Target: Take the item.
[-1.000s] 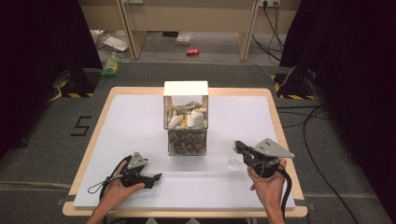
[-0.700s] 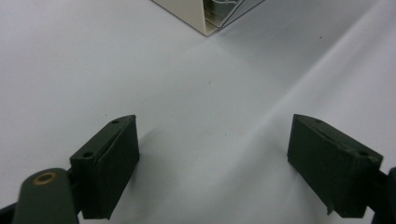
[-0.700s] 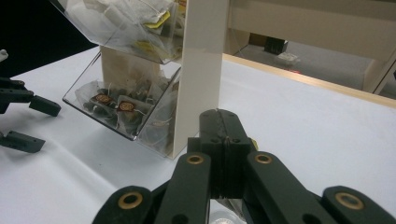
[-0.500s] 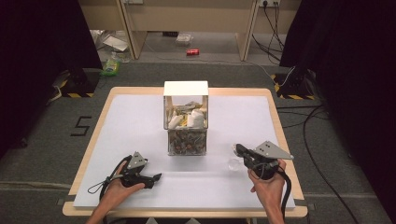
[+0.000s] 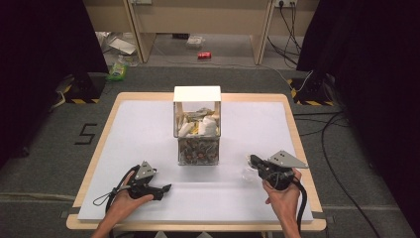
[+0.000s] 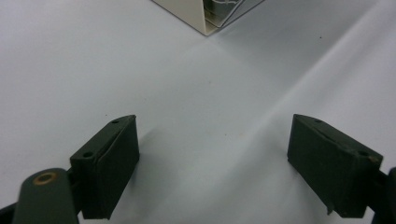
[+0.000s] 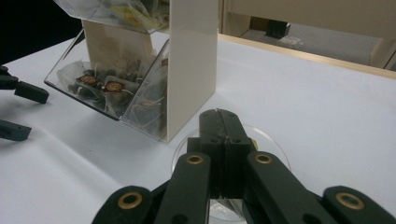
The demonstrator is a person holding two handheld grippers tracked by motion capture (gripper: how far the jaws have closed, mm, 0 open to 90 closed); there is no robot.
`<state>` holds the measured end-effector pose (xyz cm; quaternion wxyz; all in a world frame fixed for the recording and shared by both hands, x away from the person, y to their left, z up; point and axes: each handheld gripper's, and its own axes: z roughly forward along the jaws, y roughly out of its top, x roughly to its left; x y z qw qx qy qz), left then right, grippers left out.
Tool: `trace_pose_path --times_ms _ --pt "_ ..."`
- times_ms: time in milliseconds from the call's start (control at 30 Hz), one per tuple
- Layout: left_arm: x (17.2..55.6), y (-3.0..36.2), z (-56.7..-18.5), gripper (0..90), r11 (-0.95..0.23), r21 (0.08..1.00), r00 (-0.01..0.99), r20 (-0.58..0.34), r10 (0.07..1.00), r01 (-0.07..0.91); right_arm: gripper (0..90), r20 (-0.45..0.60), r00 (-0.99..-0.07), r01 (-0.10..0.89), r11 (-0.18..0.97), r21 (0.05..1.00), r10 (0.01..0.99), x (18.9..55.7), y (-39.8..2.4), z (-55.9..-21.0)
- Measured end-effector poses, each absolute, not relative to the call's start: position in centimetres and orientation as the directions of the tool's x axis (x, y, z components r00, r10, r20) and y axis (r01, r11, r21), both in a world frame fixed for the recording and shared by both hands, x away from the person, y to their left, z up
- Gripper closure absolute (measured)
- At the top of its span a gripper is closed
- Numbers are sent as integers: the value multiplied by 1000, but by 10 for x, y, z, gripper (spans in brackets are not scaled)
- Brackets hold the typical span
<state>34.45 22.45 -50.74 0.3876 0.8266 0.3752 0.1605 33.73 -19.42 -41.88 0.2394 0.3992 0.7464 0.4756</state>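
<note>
Tea-bag dispenser (image 5: 197,130) stands mid-table; the clear dish (image 7: 231,154) lies beside it under the closed, empty right tongs (image 7: 222,122). Left tongs (image 6: 212,161) rest wide open. Likely next: open, reach a bag.

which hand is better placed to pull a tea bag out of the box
Left, probably. The left gripper is open with nothing between its jaws, aimed toward the tea bag box. The right gripper is shut over a clear dish.

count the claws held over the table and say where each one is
2. The left claw sits low over the near-left of the table, jaws apart. The right claw is at the near-right, jaws closed, over a clear round dish.
</note>
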Motion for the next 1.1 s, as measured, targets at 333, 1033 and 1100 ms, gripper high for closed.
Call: trace_pose_path --times_ms 333,1033,1100 --pt "345 225 -507 157 -423 759 669 -22 743 495 890 25 -565 392 241 888 825 341 -194 -429" --pt "345 224 -507 157 -418 761 667 -25 745 496 561 2 -531 365 226 903 847 338 -196 -414" --pt "345 225 -507 157 -418 761 667 -25 744 495 503 -1 -527 363 226 904 850 338 -196 -413"
